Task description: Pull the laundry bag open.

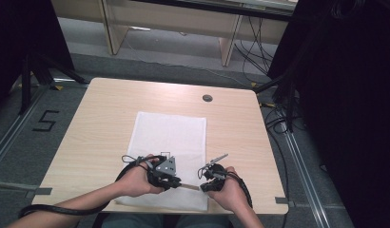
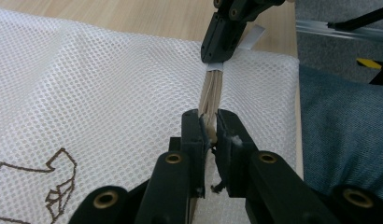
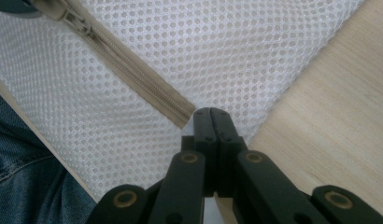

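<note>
We see the left claw point(image 2: 209, 128) clenched on the tan zipper tape point(image 2: 211, 93) of the white mesh bag point(image 1: 170, 137), at the bag's near edge. Right claw point(image 3: 212, 122) pinched tight on the same zipper's far end, at the bag's near right corner. Bag lies flat mid-surface point(image 1: 98, 109); bare wood left, right and beyond the bag

Even, soft overhead light falls on the wooden table point(image 1: 107, 118) and the white mesh bag point(image 1: 169, 137), which reads nearly blown out in the high view, while the dark curtains point(image 1: 355, 95) at both sides swallow detail. The high view is low in resolution and slightly soft. In both gripper views the mesh is sharp and the near black jaws are a little blurred.
</note>
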